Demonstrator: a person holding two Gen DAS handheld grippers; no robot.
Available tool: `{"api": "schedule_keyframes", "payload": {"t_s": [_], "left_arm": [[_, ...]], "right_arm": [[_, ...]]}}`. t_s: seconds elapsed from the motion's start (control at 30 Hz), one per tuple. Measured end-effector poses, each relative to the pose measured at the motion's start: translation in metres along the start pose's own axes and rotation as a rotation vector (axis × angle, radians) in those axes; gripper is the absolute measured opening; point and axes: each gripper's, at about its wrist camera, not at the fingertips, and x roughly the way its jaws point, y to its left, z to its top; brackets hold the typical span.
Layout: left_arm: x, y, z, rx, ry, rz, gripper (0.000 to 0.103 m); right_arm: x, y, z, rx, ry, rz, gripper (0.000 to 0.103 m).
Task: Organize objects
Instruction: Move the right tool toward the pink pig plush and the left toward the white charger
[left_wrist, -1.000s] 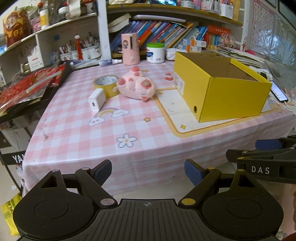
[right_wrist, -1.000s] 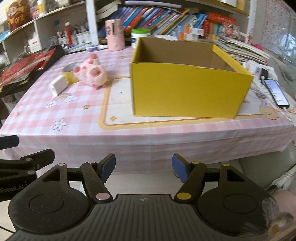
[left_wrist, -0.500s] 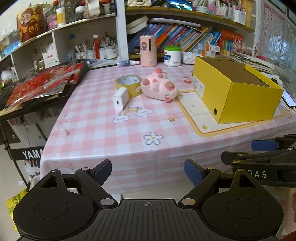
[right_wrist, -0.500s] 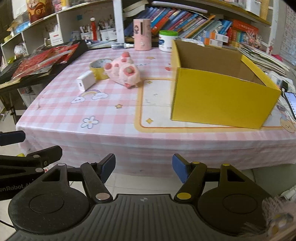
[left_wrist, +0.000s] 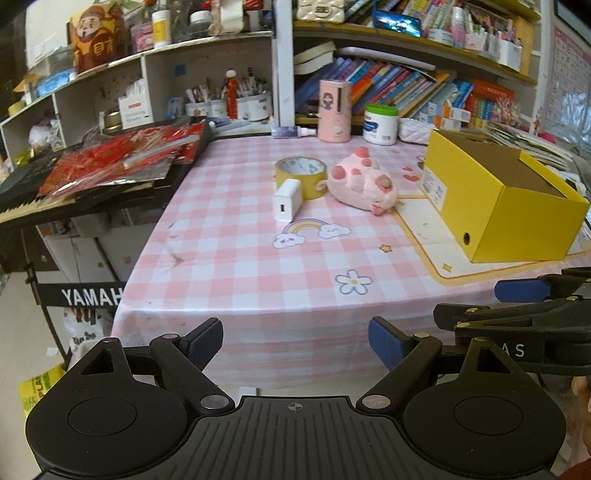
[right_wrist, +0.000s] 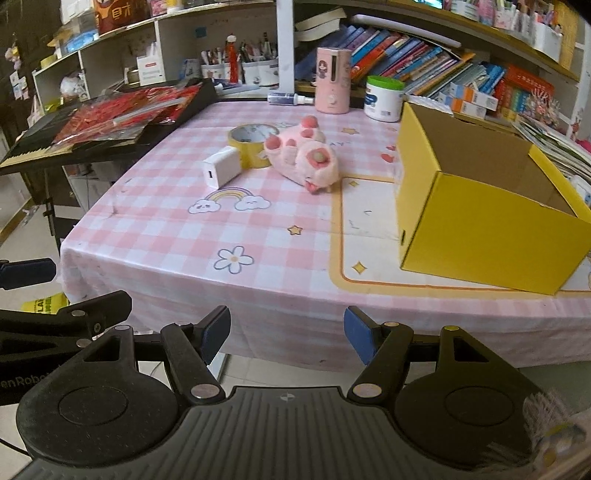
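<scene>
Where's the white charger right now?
The charger lies on the table, left of centre in both views, against the tape roll, with the pink plush to its right.

We see a soft fuzzy pink toy, a smooth shiny tape roll and a matt cardboard box beyond our fingers.

table: bears all items below
box: right side
plush toy: left of box
tape roll: left of toy
charger: before tape, touching
</scene>
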Motion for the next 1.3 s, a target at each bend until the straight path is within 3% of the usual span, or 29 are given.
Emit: {"api": "schedule_keyframes", "payload": {"t_s": [0.33,1.07,1.3], "left_arm": [[0.018,0.011,0.015,-0.033,-0.011,0.019,0.088],[0.096,0.011,0.078,-0.065,0.024,0.044,0.087],[0.114,0.011,0.094,-0.081,0.033,0.07,0.087]], "right_arm": [[0.023,0.003,0.02,-0.015,-0.004,0.012,0.066],[0.097,-0.021,0.104,-0.049,-0.028,0.021,0.067],[0.117,-0.031,0.125,-0.059,-0.034,0.036,0.071]]}}
